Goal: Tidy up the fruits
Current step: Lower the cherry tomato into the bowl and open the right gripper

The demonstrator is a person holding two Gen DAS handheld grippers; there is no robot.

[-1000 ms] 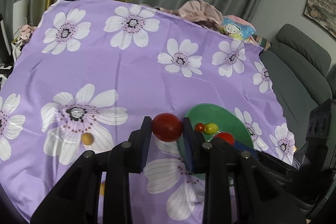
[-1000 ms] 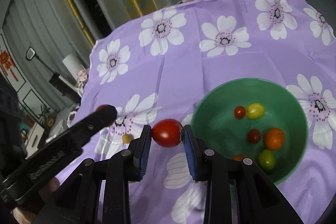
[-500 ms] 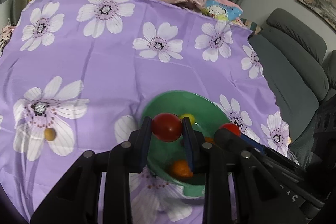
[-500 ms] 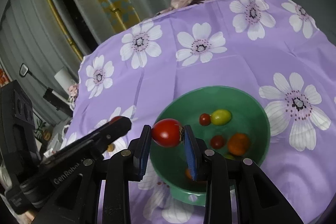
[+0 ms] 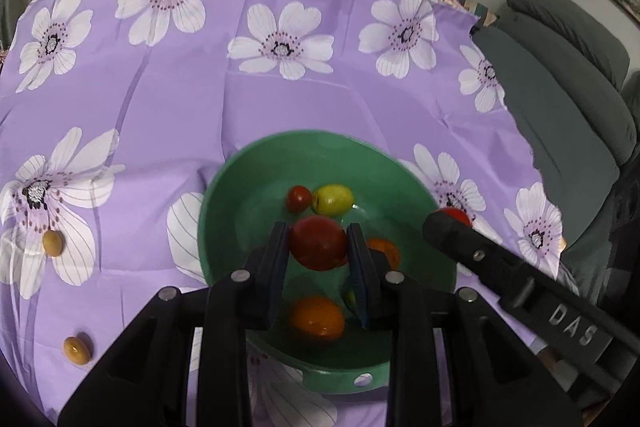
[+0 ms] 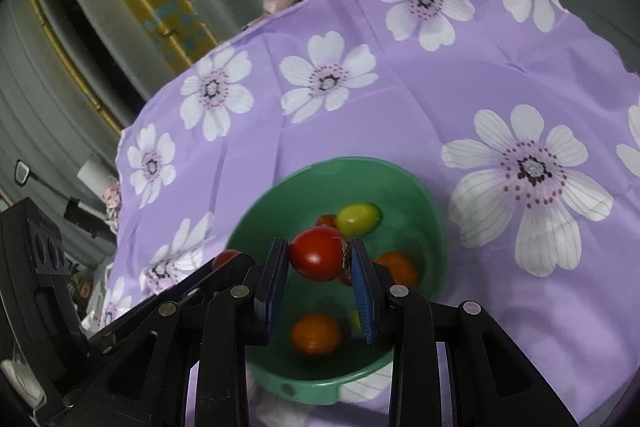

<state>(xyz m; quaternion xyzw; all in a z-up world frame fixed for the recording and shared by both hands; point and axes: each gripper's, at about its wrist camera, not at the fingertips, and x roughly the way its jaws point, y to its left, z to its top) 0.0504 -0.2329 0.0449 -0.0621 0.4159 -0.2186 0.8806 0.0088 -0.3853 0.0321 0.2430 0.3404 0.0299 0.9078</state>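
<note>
The green bowl [image 5: 224,211] sits on the desk, which is draped in a purple flowered cloth [image 5: 192,99], and it already holds most of the crop: a small red tomato [image 5: 299,197] and a yellow-green one [image 5: 333,199] touching each other toward the bowl's 12 o'clock side, an orange fruit [image 5: 318,317] near its 6 o'clock, another orange one [image 5: 390,253] at about 3 o'clock, and a sliver of something greenish half hidden behind a finger, too little to name. Both grippers hang over the bowl with a load. The left gripper [image 5: 319,247] is narrowed onto a red tomato [image 5: 318,242], pads pressing its sides, right above the bowl's middle. The right gripper [image 6: 319,255] clamps a second red tomato [image 6: 318,253], its dry stem end against the right pad, also above the bowl's inside. Neither fruit has been let go yet, so these two drops are the step in hand. What is left outside, as far as can be seen: two small tan fruits on the cloth, one [image 5: 53,243] at the bowl's 9 o'clock on a white flower, the other [image 5: 77,349] near its 8 o'clock, both well apart from the rim. By my reckoning the job is well past halfway, with two releases and two more pickups to go.
</note>
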